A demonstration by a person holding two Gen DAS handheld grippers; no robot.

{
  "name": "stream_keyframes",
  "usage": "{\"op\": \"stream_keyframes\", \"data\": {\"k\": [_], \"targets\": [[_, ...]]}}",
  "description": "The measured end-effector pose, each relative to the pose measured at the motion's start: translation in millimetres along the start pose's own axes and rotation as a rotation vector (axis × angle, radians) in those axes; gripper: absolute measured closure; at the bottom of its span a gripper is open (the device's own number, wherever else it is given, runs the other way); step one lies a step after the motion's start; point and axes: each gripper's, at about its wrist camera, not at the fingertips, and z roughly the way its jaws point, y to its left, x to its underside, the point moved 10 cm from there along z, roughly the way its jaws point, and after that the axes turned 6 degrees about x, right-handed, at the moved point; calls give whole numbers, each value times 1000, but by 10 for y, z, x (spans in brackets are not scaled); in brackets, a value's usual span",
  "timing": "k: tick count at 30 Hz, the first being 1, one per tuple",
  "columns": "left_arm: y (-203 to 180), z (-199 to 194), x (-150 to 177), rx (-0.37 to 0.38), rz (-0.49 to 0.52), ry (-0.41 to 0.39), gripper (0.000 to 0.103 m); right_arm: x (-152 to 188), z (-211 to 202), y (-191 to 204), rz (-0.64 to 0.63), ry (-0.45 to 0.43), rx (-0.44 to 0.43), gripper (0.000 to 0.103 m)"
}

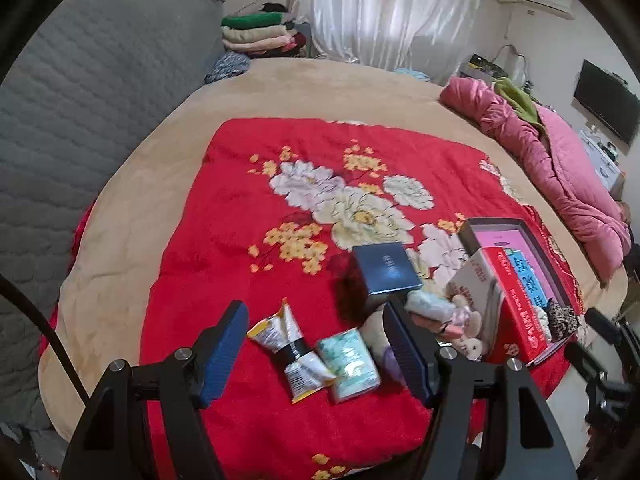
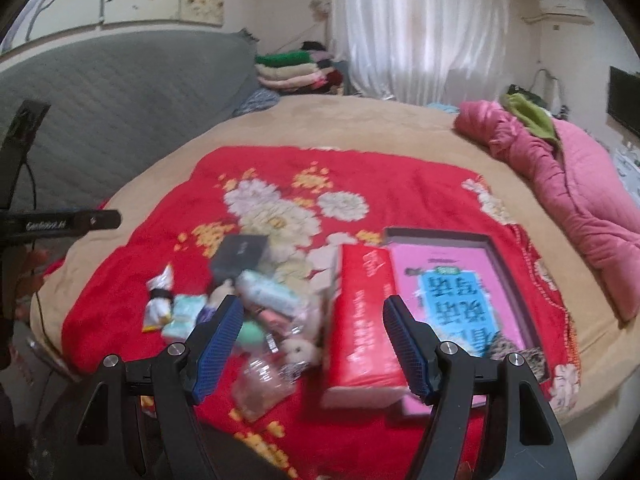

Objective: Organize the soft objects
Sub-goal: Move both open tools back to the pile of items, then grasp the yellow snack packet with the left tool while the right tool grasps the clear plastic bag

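Observation:
On a red floral blanket point(image 1: 240, 216) lies a pile of small items. My left gripper point(image 1: 316, 354) is open above a yellow-white snack packet point(image 1: 292, 350) and a teal tissue pack point(image 1: 350, 364). A small plush toy point(image 1: 468, 328) and pastel soft things point(image 1: 430, 306) lie to its right. My right gripper point(image 2: 312, 346) is open, over the plush toy point(image 2: 300, 350), a clear wrapped packet point(image 2: 260, 384) and a red tissue box point(image 2: 366, 320). The snack packet point(image 2: 158, 300) lies further left.
A dark blue box point(image 1: 386, 270) stands behind the pile. An open grey box lid point(image 2: 504, 276) holds a pink and blue book point(image 2: 452, 292). A pink quilt point(image 1: 560, 176) lies at the right, folded blankets point(image 1: 260, 34) at the back, a grey headboard point(image 1: 80, 120) at the left.

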Motion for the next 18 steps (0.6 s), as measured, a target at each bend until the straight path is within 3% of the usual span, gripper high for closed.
{"op": "stream_keyframes", "data": {"k": [11, 18], "targets": [[222, 246, 319, -28, -42, 71, 34, 500, 199, 456, -37, 144, -103, 29], [274, 419, 454, -30, -57, 106, 34, 799, 427, 552, 2, 254, -113, 29]]}}
